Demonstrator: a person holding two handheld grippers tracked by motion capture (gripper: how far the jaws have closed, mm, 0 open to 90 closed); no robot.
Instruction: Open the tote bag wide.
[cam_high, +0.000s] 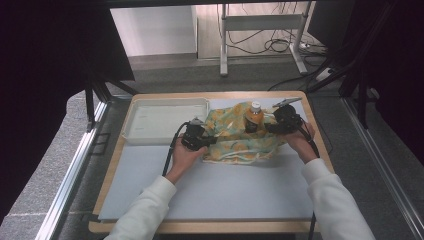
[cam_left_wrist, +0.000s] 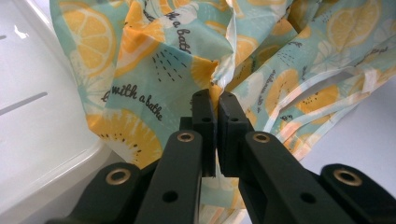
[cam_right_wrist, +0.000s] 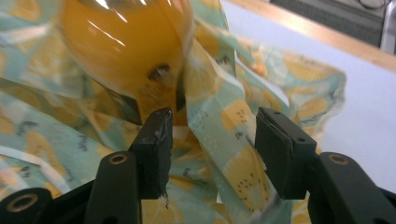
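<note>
Grey mat on the counter (cam_high: 210, 192): your left tool (cam_left_wrist: 214, 100) is clenched on the lemon-print bag (cam_high: 235, 137) to steady it, while your right tool (cam_right_wrist: 212, 140) sits released beside the orange bottle (cam_high: 254, 118) standing inside.

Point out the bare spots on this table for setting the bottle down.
Free: the mat between bag and near table edge, and the tray. Crowded: the far right, where bag, bottle and both grippers sit.

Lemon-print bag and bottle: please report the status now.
Left tool shut on lemon-print bag. Right tool open, a bag fold between its jaws, unpinched. Orange bottle upright amid the bag. White tray beside, apart.
</note>
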